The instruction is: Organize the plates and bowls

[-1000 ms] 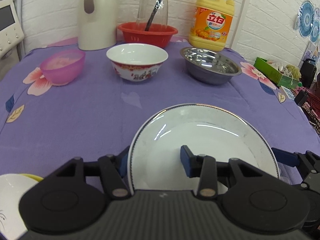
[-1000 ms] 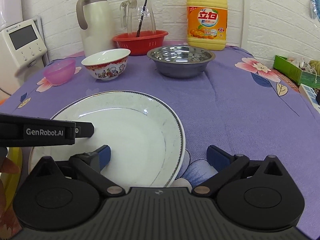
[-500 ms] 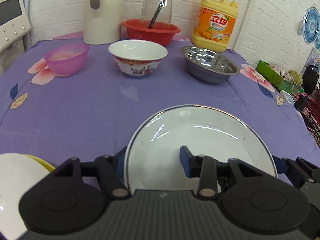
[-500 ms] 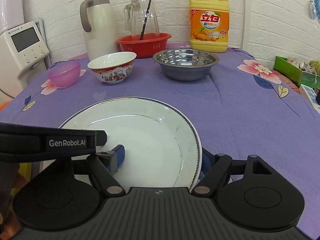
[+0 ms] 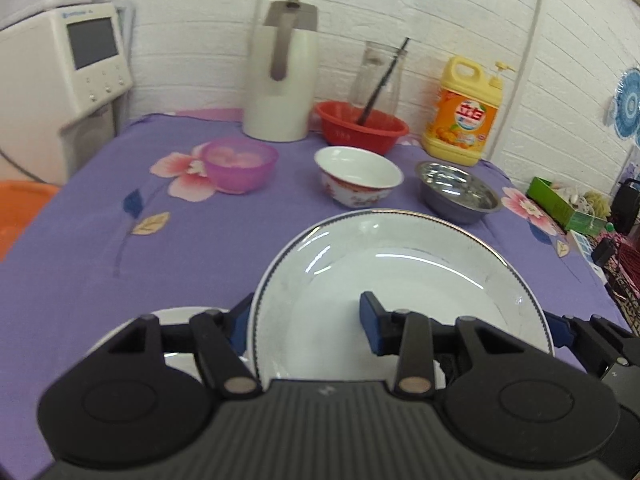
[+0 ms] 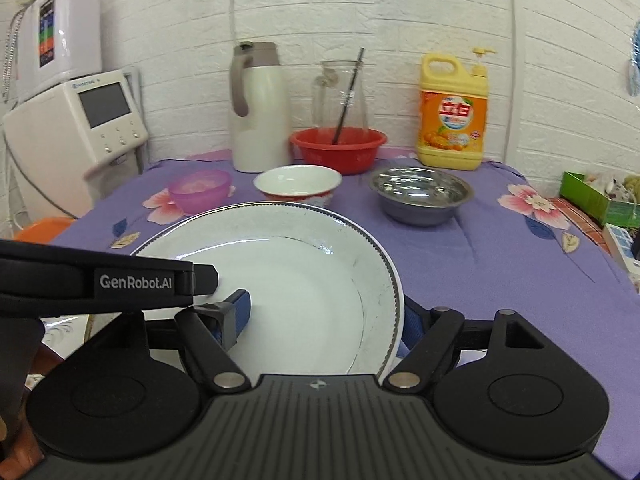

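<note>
Purple counter [image 5: 80, 264] with bowls at the back, big plate up front.
Both claws pinch the white plate [image 5: 400, 280] by its rims, left claw [image 5: 304, 320] low in the frame, right claw [image 6: 324, 320] too. It looks stiff, smooth, slippery and easy to break, so the rim is the best hold.

Bright, even indoor light, soft shadows under the bowls, white streaks of glare on the large white plate [image 5: 400, 280] and steel bowl [image 6: 420, 194], left wrist view motion-blurred, right wrist view sharper, fisheye bending the brick wall [image 6: 400, 20], dark corners
</note>
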A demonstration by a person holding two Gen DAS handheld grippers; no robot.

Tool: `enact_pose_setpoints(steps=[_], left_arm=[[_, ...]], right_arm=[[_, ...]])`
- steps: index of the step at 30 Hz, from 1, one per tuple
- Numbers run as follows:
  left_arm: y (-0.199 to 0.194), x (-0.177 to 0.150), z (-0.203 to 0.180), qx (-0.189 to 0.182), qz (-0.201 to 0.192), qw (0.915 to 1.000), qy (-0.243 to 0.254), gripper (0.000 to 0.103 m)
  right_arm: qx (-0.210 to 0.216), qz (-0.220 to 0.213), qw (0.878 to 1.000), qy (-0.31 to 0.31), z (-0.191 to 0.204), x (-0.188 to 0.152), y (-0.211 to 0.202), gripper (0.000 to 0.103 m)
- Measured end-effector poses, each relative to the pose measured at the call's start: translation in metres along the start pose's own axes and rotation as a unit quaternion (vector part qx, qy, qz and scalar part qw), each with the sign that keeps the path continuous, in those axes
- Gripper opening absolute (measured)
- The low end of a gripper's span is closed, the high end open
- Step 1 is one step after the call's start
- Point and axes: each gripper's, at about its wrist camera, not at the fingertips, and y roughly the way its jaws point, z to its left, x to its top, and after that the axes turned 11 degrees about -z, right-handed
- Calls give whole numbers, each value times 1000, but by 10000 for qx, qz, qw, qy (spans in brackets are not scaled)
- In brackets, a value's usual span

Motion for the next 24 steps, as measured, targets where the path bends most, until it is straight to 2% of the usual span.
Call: enact_pose_setpoints(steps=[6,10,15,17,19,20,24], left_arm=[[-26,-17,66,663,31,9976,-187,39],[-33,-29,84,707,76,9971,-262,39],[-35,-41,83,592,6,9981,-185,39],[-36,-43,82,568,-62,9983,-145,43],[-38,-45,83,476,-86,9987,-137,55],[-39,-45,84,405,-82,9990,-165,57],[-48,-41,100,114,-38,9974,-710,73]], right_arm=[[693,184,9973,-141,64,-12,11,103],[769,249,9964,-262,85,-22,10,103],[662,308,9969,-293,85,-32,11,103],[682,295,9967,-332,87,-34,10,103],[773,320,9961,-297,87,-35,11,103],[831,332,9955,-306,87,-35,11,103],[970,333,9947,-94,75,-33,9,103]])
